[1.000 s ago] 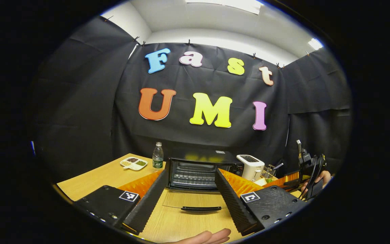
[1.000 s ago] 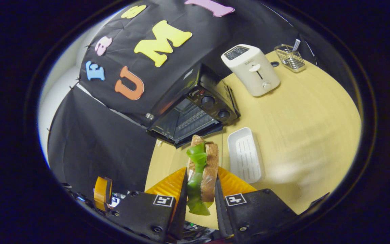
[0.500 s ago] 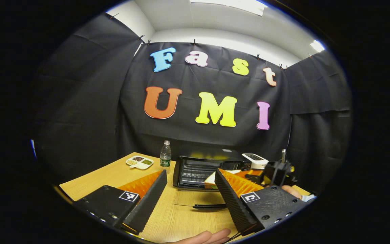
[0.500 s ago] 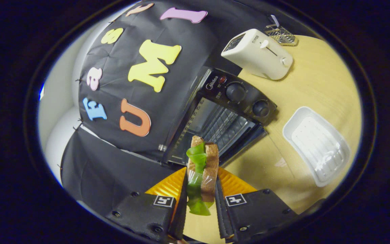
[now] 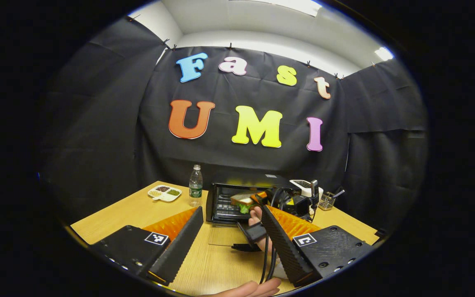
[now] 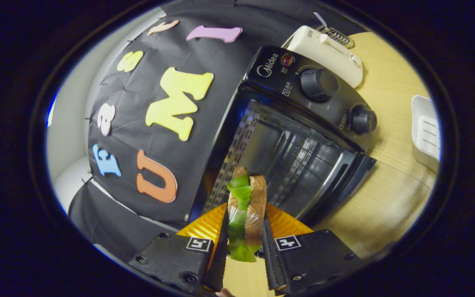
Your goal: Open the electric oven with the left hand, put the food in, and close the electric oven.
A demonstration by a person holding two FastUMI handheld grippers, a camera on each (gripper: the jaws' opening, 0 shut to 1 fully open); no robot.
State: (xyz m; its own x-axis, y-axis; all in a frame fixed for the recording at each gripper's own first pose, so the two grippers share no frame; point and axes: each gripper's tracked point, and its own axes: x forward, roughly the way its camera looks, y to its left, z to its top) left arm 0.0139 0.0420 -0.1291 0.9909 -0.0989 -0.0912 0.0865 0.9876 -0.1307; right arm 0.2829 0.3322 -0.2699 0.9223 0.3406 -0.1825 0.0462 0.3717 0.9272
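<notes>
Right gripper view: my right gripper [image 6: 243,243] is pinching the sandwich [image 6: 245,214] edge-on, both fingers [image 6: 220,243] pressing on its bread faces, green lettuce showing between the slices. The sandwich is hanging just in front of the open mouth of the electric oven [image 6: 299,136], whose wire rack [image 6: 299,165] is lying bare behind it. The oven's two knobs [image 6: 319,84] are sitting on its control panel beside the cavity. A white toaster [image 6: 328,47] is standing just beyond the oven toward the counter's far edge, with a wire basket [image 6: 336,35] behind it. A white tray [image 6: 427,132] is lying on the counter [image 6: 390,185] beside the oven, well clear of the opening.

Left gripper view: my left gripper [image 5: 231,237] is hovering low over the counter's near edge with its fingers [image 5: 184,243] spread wide, gripping nothing. The oven's glass door [image 5: 225,236] is lying folded down flat, its handle [image 5: 243,247] toward me. The right gripper and the hand [image 5: 256,216] holding it are reaching over the door, with trailing cables crossing in front of my right-side finger. At the counter's far left corner a water bottle [image 5: 196,185] is standing beside a divided dish [image 5: 164,193].
</notes>
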